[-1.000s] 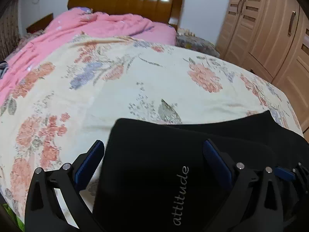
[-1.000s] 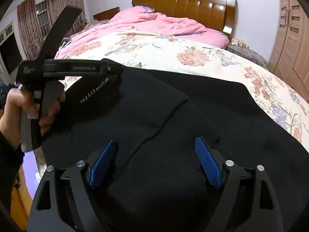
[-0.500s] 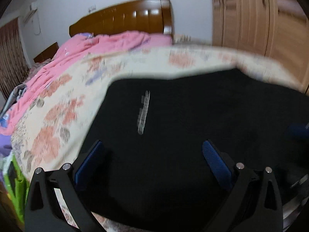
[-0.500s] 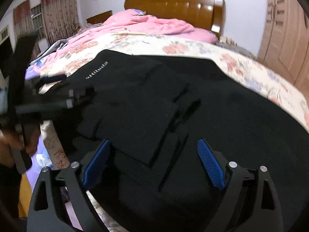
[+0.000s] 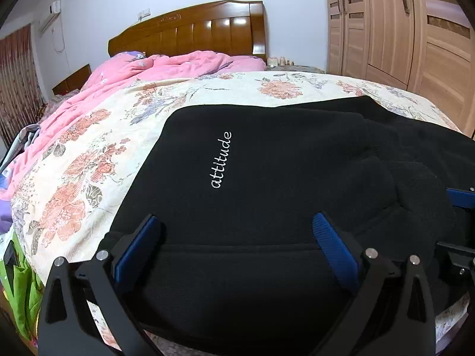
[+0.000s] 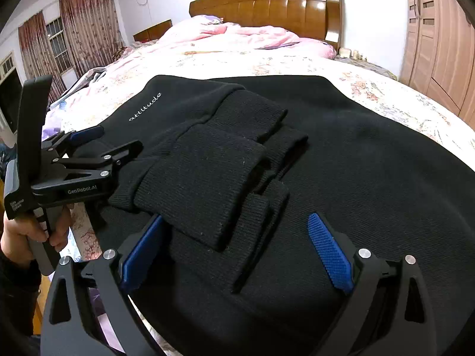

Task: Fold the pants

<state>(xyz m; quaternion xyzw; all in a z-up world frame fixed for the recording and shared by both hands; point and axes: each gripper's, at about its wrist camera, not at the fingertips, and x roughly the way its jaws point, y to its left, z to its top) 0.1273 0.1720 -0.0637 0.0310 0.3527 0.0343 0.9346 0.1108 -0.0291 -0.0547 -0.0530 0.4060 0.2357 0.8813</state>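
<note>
Black pants (image 5: 267, 178) with white "attitude" lettering lie folded on the floral bedspread (image 5: 89, 154), near the bed's front edge. In the right wrist view the pants (image 6: 371, 163) show ribbed cuffs (image 6: 207, 172) folded back on top. My left gripper (image 5: 237, 237) is open, hovering low over the near edge of the pants, holding nothing. My right gripper (image 6: 237, 246) is open over the cuffs, holding nothing. The left gripper also shows in the right wrist view (image 6: 98, 145), jaws apart at the pants' left edge.
A pink quilt (image 5: 142, 74) lies bunched toward the wooden headboard (image 5: 190, 35). A wooden wardrobe (image 5: 415, 29) stands on the right. Curtains and a window (image 6: 59, 38) are on the left. Green and purple items (image 5: 20, 281) sit beside the bed's near left corner.
The folded-over part of the pants now lies flat with cuffs on top. The left gripper swung back and lower at the left edge. Both grippers stayed open.
</note>
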